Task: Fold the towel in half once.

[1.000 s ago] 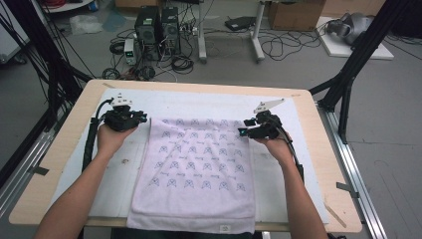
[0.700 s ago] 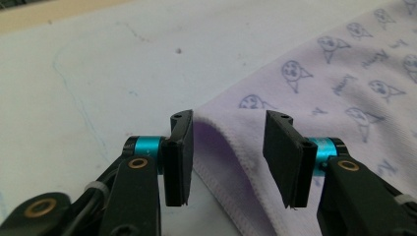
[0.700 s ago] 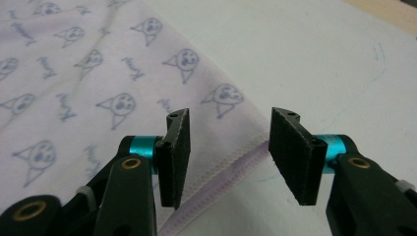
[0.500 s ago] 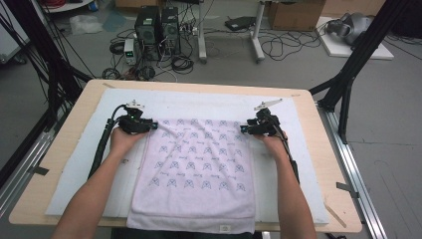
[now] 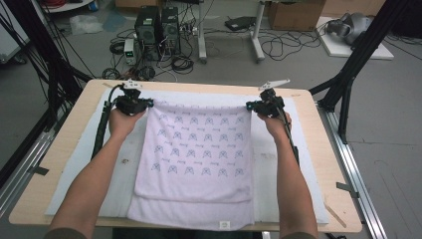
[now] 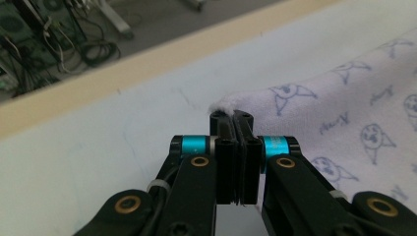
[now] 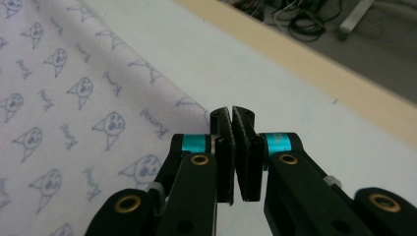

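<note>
Left gripper (image 5: 149, 103): jaws have just been closing and now pinch the towel's far-left corner; a tuft of cloth shows above the pads (image 6: 231, 129) in the left gripper view.
Towel (image 5: 196, 159): white terry with a small blue cat-face print, lying mid-tabletop on a pale mat (image 5: 308, 164), far edge raised between the two grippers, near part flat with a folded layer at the front.
Right gripper (image 5: 251, 105): jaws have just been closing, now pressed together at the far-right corner; cloth reaches the pads in the right gripper view.
Handling, judged: light, soft, limp; sags between holds, no breakage risk.
Hold points: corners, gripping both plies, hands apart to keep the edge taut.
Tabletop (image 5: 74, 124): light wood, bare margin around the mat.
</note>
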### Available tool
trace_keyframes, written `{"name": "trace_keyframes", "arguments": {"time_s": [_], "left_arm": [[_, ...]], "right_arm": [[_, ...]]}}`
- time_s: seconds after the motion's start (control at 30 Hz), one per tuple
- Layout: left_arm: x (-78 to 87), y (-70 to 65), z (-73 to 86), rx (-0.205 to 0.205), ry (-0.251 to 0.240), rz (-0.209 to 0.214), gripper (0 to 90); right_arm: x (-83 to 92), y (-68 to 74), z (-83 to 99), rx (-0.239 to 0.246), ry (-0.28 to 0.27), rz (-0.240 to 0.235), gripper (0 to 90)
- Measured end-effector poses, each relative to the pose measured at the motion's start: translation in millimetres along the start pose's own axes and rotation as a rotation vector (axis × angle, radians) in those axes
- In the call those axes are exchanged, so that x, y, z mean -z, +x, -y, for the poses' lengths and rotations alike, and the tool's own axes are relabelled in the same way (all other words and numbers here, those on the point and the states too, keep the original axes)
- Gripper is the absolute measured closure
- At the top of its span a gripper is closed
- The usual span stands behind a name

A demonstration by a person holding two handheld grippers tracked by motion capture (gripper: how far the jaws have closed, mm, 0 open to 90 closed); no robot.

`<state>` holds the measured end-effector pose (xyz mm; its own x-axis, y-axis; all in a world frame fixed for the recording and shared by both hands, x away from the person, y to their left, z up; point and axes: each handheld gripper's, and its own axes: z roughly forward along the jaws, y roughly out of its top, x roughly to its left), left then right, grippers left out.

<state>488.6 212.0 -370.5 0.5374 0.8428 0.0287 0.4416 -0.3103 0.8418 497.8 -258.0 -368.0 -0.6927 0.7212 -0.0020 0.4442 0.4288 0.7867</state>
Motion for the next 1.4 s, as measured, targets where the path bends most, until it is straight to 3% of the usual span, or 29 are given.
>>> {"name": "trace_keyframes", "arguments": {"time_s": [0.1,0.13,0.17,0.23,0.37,0.43,0.5,0.57,0.77,0.83,1.0,1.03,1.07,1.17,1.33,1.4], "left_arm": [[-2.9,2.2,-13.7,-0.026,0.004,-0.025,85.4],[-4.6,2.7,-14.2,-0.026,0.020,-0.048,72.5],[-5.4,5.1,-11.5,-0.023,0.043,-0.042,64.2],[-5.1,9.1,-3.8,-0.004,0.071,-0.034,62.6],[2.8,11.9,16.0,0.012,0.067,0.025,60.4],[9.5,7.6,27.8,0.001,0.056,0.070,59.0],[14.9,2.9,36.8,0.002,0.045,0.104,58.7],[22.4,-5.1,46.8,-0.023,0.041,0.138,56.7],[52.3,-27.5,72.2,-0.096,0.025,0.214,54.5],[63.9,-34.7,81.4,-0.112,0.018,0.235,54.3],[89.7,-49.3,105.0,-0.131,-0.005,0.281,53.6],[93.6,-52.5,109.9,-0.131,-0.009,0.288,53.2],[97.0,-55.6,114.7,-0.135,-0.009,0.301,52.8],[105.6,-63.7,126.8,-0.144,-0.001,0.323,50.9],[117.6,-78.4,142.7,-0.182,0.010,0.361,50.6],[119.7,-82.1,146.6,-0.202,0.029,0.401,57.1]], "right_arm": [[-0.5,-6.0,-10.9,-0.001,0.006,0.030,86.7],[-3.2,-6.8,-10.1,0.007,-0.002,0.027,81.0],[-6.8,-7.4,-7.5,-0.011,0.002,0.038,69.6],[-14.9,-11.5,3.3,-0.088,0.036,0.006,61.8],[-16.7,-6.2,20.6,-0.069,0.069,-0.021,55.3],[-15.7,-3.6,23.9,-0.080,0.119,-0.056,50.9],[-11.7,4.3,25.7,-0.056,0.125,-0.070,51.5],[-2.1,18.5,29.6,0.003,0.073,-0.071,52.5],[19.7,56.1,50.1,0.058,0.018,-0.152,52.0],[26.6,69.7,59.1,0.092,0.023,-0.170,52.0],[39.9,97.3,82.5,0.115,0.012,-0.220,52.0],[40.9,101.0,84.2,0.106,0.043,-0.239,50.6],[42.8,105.1,86.3,0.106,0.058,-0.253,50.4],[53.4,120.4,96.4,0.171,0.019,-0.240,52.6],[61.5,137.9,113.3,0.182,0.023,-0.285,53.4],[60.9,146.5,118.7,0.202,0.036,-0.310,54.3]]}}
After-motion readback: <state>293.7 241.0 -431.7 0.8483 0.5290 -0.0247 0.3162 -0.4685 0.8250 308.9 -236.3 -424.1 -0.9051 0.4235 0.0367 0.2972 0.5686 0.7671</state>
